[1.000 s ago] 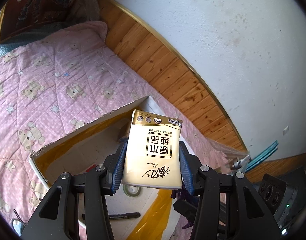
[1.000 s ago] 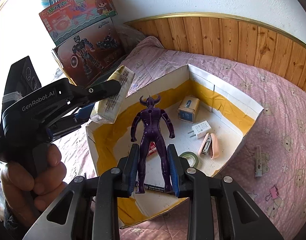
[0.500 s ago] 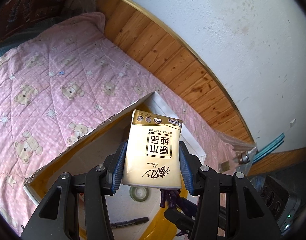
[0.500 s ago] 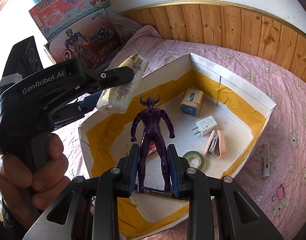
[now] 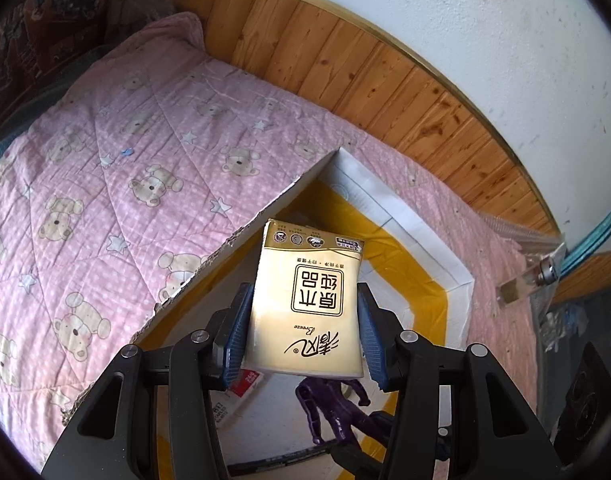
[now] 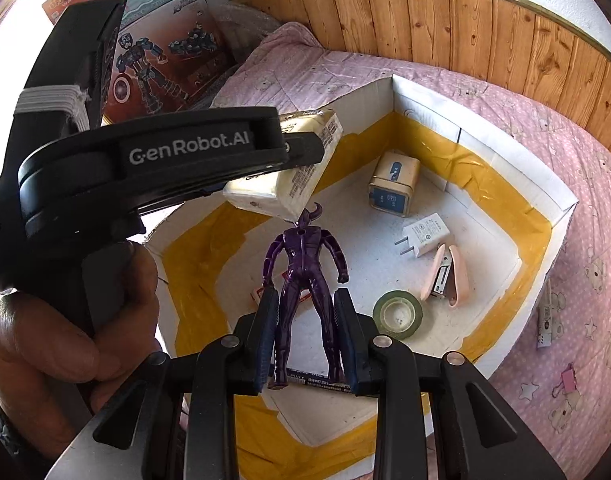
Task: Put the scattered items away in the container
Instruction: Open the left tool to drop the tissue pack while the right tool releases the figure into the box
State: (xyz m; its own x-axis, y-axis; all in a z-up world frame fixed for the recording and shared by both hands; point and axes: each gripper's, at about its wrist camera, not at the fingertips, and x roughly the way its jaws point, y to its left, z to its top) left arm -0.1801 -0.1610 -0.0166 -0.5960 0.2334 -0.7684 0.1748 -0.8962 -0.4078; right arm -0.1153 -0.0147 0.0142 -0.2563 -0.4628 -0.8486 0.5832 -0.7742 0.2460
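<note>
- The container is an open white cardboard box [image 6: 561, 204] with yellow tape along its inner walls, sitting on a pink bear-print quilt [image 5: 105, 184]
- On the box floor: a gold and blue tin [image 6: 393, 188] near the far corner, a white plug adapter [image 6: 425, 236] just in front of it, a pink stapler [image 6: 449, 274] beside the adapter, and a green tape roll [image 6: 397, 314] close to the stapler
- A small red and white card [image 6: 261, 294] lies on the floor behind the figure's legs, and a dark marker [image 6: 317, 380] lies at the near wall, partly hidden by the fingers
- The left gripper [image 5: 303, 332] has its jaws pinching a pack of tissues [image 5: 309, 300] by its two sides; the pack hangs above the box's left part, clear of the floor
- The right gripper [image 6: 307, 338] has its jaws clamped on the legs of a purple horned figure [image 6: 305, 264], held upright over the middle of the box
- The tissue pack's corner sits just above the figure's horned head in the right wrist view; I cannot tell whether they touch
- Outside the box on the quilt, to the right: a small white stick-shaped item [image 6: 544, 322] and a pink binder clip [image 6: 567, 378]
- Toy boxes [image 6: 165, 52] lean against the wall beyond the bed
</note>
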